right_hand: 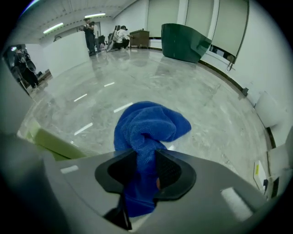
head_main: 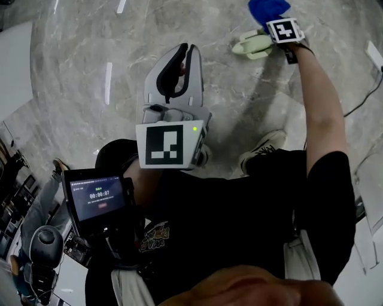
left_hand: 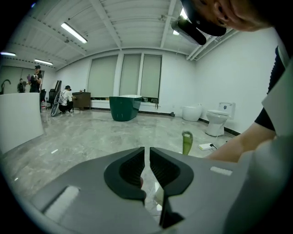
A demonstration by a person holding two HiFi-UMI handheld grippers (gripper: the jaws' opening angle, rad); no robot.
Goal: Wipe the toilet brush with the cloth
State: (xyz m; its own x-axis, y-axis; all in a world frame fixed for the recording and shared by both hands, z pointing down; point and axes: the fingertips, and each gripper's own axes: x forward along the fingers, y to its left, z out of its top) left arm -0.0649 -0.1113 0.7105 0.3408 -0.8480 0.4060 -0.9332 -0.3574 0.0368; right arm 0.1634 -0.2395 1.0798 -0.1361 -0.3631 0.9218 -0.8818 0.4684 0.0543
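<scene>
Blue cloth (right_hand: 153,123) pinched in the right tool (right_hand: 146,160), left tool (left_hand: 147,157) pressed together, empty.

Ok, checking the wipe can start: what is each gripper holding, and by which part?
The right gripper pinches the blue cloth at a bunched fold; the left gripper holds nothing.

Cloth (head_main: 267,11) partly beyond the head view's top edge

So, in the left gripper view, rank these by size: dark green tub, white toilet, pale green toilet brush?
1. dark green tub
2. white toilet
3. pale green toilet brush, smallest though nearest the camera
</scene>
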